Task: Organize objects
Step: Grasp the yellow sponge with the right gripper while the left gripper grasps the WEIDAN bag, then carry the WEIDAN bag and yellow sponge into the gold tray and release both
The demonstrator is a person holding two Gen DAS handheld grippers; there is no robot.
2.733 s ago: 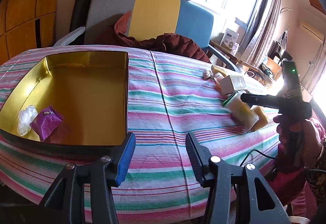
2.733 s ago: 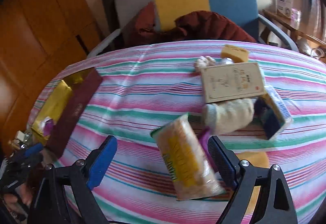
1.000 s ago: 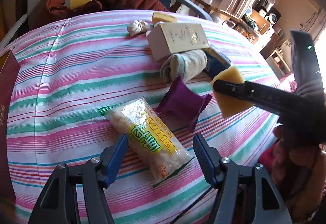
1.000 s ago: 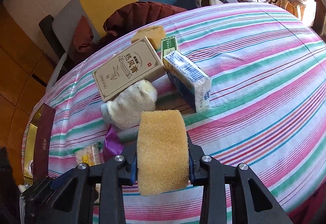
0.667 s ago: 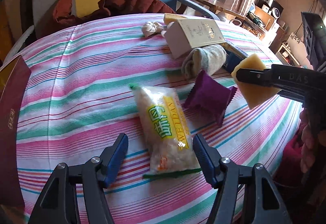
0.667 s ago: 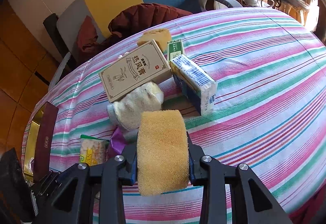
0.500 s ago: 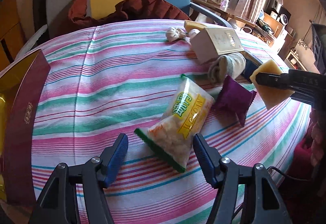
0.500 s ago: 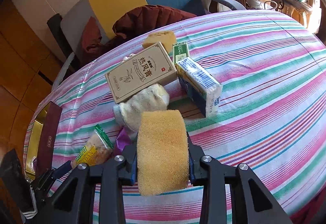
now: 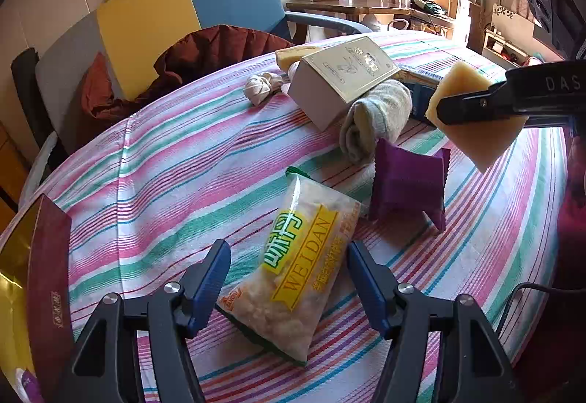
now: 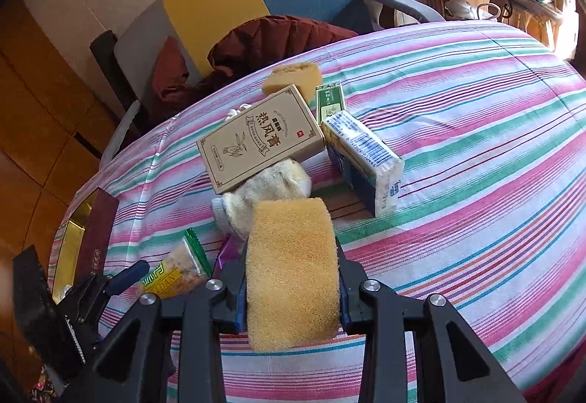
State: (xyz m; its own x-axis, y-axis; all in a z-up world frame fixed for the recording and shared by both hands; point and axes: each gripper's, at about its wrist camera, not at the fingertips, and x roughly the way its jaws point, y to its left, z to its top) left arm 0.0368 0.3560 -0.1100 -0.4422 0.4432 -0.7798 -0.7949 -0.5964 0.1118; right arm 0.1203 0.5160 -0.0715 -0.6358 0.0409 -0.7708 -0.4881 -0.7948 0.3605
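A clear snack bag with a yellow label [image 9: 300, 264] lies on the striped tablecloth between the wide-apart fingers of my left gripper [image 9: 289, 265], which is open and not pressing on it. My right gripper [image 10: 291, 278] is shut on a yellow sponge [image 10: 291, 271] and holds it above the cloth. The same sponge [image 9: 472, 117] shows at the right of the left wrist view. The snack bag [image 10: 175, 275] also appears low left in the right wrist view, beside the left gripper's blue fingertip [image 10: 128, 276].
A purple packet [image 9: 406, 183], a rolled sock [image 9: 377, 117], a tan tea box [image 10: 262, 137], a tissue pack [image 10: 362, 161] and a second sponge [image 10: 293, 77] crowd the table's middle. A gold-lined box [image 9: 44, 275] sits at the left edge. A chair [image 10: 263, 0] stands behind.
My left gripper swung from the gold-lined box to the snack bag and now straddles it, rolling as it came. The right gripper closed on the sponge earlier and holds it still.
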